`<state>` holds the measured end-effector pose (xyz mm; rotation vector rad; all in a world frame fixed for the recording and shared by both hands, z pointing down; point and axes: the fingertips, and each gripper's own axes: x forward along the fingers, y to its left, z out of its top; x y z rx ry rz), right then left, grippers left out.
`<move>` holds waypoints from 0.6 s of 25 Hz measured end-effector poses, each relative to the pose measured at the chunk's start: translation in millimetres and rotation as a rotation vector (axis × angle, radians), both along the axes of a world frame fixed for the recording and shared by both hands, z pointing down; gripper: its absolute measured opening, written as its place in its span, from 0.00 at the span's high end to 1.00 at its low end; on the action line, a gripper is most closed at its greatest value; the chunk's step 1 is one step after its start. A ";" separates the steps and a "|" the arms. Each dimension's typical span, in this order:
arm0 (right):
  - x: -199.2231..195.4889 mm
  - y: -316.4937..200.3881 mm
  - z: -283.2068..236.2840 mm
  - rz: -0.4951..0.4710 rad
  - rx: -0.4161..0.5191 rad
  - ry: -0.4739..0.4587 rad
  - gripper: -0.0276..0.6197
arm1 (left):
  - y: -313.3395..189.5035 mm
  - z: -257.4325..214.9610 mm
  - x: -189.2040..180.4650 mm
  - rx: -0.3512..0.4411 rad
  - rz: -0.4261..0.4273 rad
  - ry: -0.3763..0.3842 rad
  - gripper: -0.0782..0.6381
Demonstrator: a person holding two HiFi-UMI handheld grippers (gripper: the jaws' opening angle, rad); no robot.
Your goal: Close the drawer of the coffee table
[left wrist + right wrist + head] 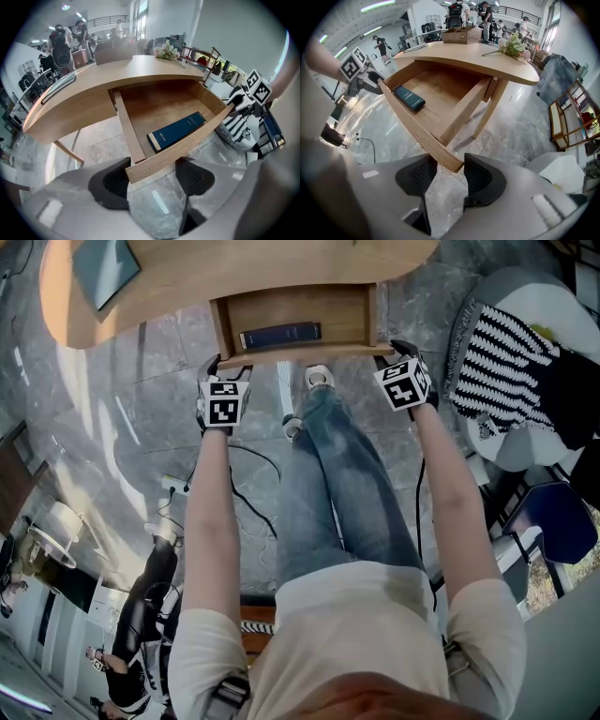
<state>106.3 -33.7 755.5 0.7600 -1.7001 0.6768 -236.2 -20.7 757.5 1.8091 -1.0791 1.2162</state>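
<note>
Book (280,335) in drawer (300,307) under coffee table (244,263); left tongs (230,367), right tongs (394,352) at drawer's front corners

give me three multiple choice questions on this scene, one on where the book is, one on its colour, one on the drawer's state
1. Where is the book? A on a shelf; B in the drawer; C in a bag.
2. What colour is the book? A red; B dark blue; C green.
3. The drawer is: A pulled open; B fully shut; C lifted out.
Answers: 1 B, it lies on the drawer's bottom; 2 B, its cover is dark blue; 3 A, its inside shows in front of the table.
</note>
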 end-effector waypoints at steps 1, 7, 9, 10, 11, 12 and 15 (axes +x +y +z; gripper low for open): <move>-0.3 -1.8 -0.1 -0.001 0.001 -0.001 0.68 | -0.9 1.9 -1.0 0.001 -0.003 0.000 0.47; -1.5 -11.2 -0.5 0.001 0.011 -0.006 0.68 | -10.7 2.2 -3.5 0.008 -0.003 -0.011 0.47; -2.5 -14.3 -0.7 0.004 0.013 -0.007 0.68 | -15.4 2.7 -5.0 0.016 0.004 -0.012 0.47; -2.9 -16.3 -0.9 0.004 0.014 -0.008 0.68 | -17.4 2.9 -5.7 0.018 0.006 -0.011 0.47; -3.2 -18.7 -1.1 0.004 0.017 -0.008 0.68 | -19.4 3.0 -6.2 0.019 0.007 -0.010 0.47; -3.3 -21.3 -1.1 0.004 0.019 -0.008 0.68 | -21.9 3.1 -6.4 0.022 0.008 -0.009 0.47; -2.8 -28.6 -0.9 0.004 0.026 -0.008 0.68 | -30.3 2.9 -5.5 0.033 0.014 -0.008 0.47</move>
